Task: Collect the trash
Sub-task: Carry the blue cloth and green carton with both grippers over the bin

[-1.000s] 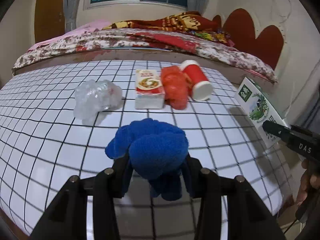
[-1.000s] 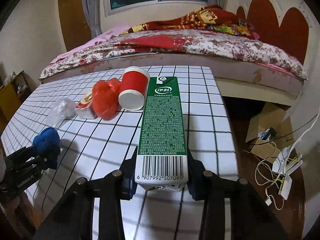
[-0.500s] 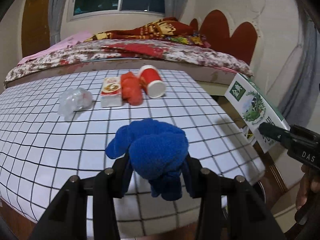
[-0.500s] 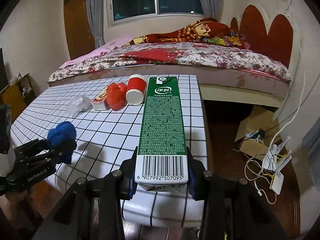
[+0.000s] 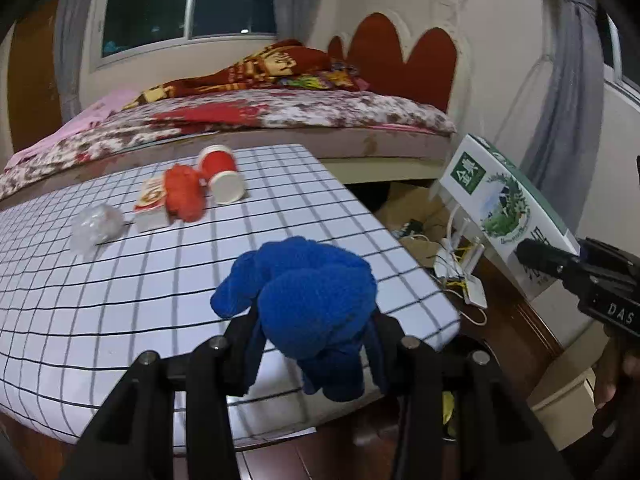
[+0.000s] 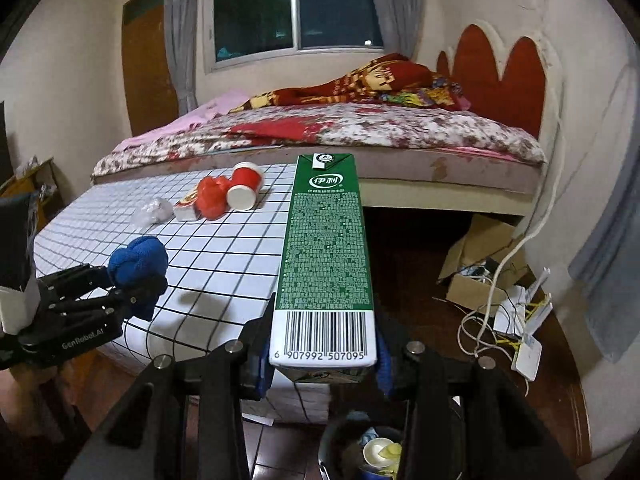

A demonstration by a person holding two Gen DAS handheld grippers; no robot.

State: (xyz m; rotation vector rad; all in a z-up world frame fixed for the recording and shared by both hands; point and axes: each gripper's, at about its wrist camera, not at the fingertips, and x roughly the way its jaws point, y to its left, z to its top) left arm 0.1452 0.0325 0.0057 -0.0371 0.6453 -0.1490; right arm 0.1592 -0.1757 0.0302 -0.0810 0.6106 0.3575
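Observation:
My left gripper [image 5: 312, 332] is shut on a blue knitted cloth ball [image 5: 308, 292], held above the table's near right corner; it also shows in the right wrist view [image 6: 138, 262]. My right gripper [image 6: 322, 354] is shut on a green and white milk carton [image 6: 326, 256], held off the table's right edge; the carton also shows in the left wrist view [image 5: 504, 208]. A dark trash bin [image 6: 360, 446] with scraps inside sits on the floor right below the carton. On the table lie a red paper cup [image 5: 222, 178], a red crumpled bag [image 5: 184, 194], a small box [image 5: 150, 204] and a clear plastic wad [image 5: 96, 226].
The table has a white checked cloth [image 5: 120, 280]. A bed [image 6: 340, 128] stands behind it. On the floor at the right are a cardboard box [image 6: 476, 264], cables and a white router [image 6: 528, 344].
Both grippers have pulled back and up from the table with their loads. The table looks smaller and farther, and the trash bin has come into the right wrist view.

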